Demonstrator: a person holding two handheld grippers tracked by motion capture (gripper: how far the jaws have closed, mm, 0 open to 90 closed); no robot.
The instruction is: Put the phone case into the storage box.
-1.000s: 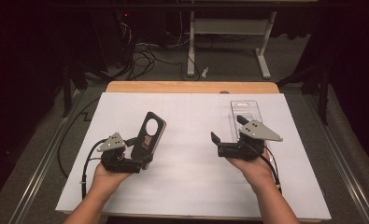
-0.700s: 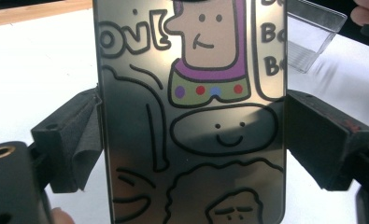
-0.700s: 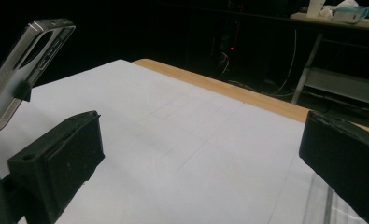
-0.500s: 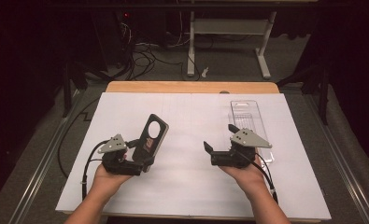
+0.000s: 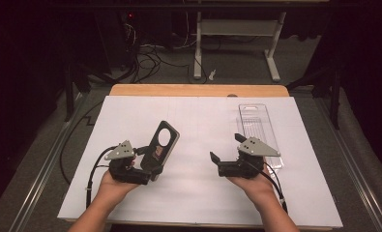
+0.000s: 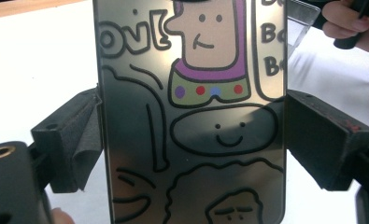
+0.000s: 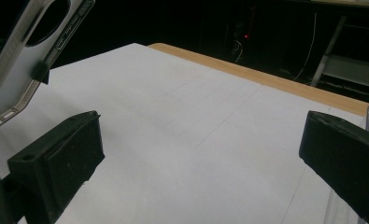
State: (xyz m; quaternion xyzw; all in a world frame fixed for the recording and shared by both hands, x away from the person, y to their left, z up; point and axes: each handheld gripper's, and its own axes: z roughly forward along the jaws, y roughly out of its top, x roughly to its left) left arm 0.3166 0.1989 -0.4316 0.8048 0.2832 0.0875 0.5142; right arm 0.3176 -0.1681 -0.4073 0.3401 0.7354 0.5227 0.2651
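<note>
My left gripper (image 5: 151, 163) is shut on a dark phone case (image 5: 162, 143) with a round camera hole, holding it tilted up over the white sheet. In the left gripper view the case (image 6: 191, 116) shows cartoon drawings and sits squeezed between both black jaws of that gripper (image 6: 191, 140). My right gripper (image 5: 226, 148) hovers low over the sheet to the right, open, with nothing between its jaws. The right gripper view has its jaws wide apart (image 7: 203, 156) over bare sheet, with the case (image 7: 28, 60) at the upper left.
A clear plastic tray (image 5: 258, 130) lies on the sheet just beyond the right gripper. The white sheet (image 5: 198, 121) covers a wooden table whose far edge (image 5: 198, 90) shows. Beyond it are a dark floor, cables and a desk frame (image 5: 237, 29).
The right hand has drawn back toward the near edge and a little left, sinking closer to the sheet and off the clear tray. The left hand and the case have kept still.
</note>
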